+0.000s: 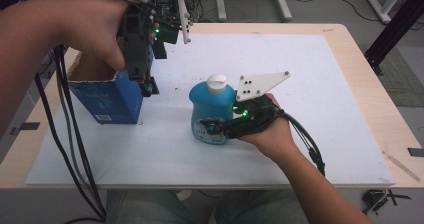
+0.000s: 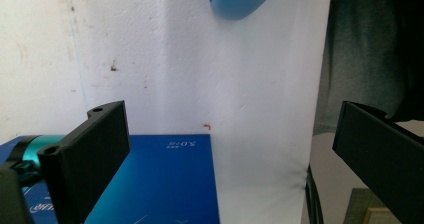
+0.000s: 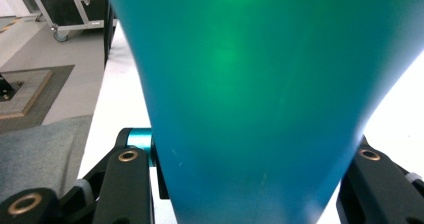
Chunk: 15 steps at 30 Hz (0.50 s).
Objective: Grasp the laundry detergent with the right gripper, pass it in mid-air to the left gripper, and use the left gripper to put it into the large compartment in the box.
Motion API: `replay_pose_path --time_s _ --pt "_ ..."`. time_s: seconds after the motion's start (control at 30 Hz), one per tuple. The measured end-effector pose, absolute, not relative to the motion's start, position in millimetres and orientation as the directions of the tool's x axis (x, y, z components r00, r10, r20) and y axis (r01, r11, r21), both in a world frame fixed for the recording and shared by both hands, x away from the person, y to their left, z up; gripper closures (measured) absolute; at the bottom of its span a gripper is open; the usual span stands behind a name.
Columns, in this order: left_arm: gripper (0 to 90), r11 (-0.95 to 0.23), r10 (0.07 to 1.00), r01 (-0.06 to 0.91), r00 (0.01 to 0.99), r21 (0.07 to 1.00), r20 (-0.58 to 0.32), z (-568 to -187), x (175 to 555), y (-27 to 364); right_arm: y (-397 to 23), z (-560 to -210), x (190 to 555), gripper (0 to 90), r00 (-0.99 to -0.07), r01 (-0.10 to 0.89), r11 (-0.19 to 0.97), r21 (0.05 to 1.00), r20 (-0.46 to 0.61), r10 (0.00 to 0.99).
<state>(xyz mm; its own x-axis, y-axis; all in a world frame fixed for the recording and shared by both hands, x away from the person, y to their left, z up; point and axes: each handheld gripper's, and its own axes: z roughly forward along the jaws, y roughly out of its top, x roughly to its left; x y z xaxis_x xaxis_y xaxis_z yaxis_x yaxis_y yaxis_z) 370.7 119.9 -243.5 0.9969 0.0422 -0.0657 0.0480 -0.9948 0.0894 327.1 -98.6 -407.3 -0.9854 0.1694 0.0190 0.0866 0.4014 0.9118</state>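
The right gripper is clamped on the bottle, low on its body, with the bottle upright near the middle of the white mat. In the right gripper view the bottle sits wedged between the two black jaws. The left gripper hangs over the near right corner of the open blue box, jaws spread wide with nothing between them, and the box top lies just below them.

My guess is the bottle goes into the box. Lift it clear of the mat first, keep it upright, then carry it left and above the box rim before lowering. The left gripper could steady the box wall.

Open mat lies between bottle and box; the right side of the mat is bare too. The box stands close to the mat's left edge, so a sideways knock could push it off
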Motion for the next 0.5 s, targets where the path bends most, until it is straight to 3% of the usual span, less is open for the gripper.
replay_pose_path --time_s 0.5 --pt "1.8 -0.993 0.003 0.009 0.998 0.114 -0.055 -229.7 357.2 98.5 -90.8 -368.4 329.4 46.7 -0.996 0.041 0.465 0.885 -0.002 0.091"
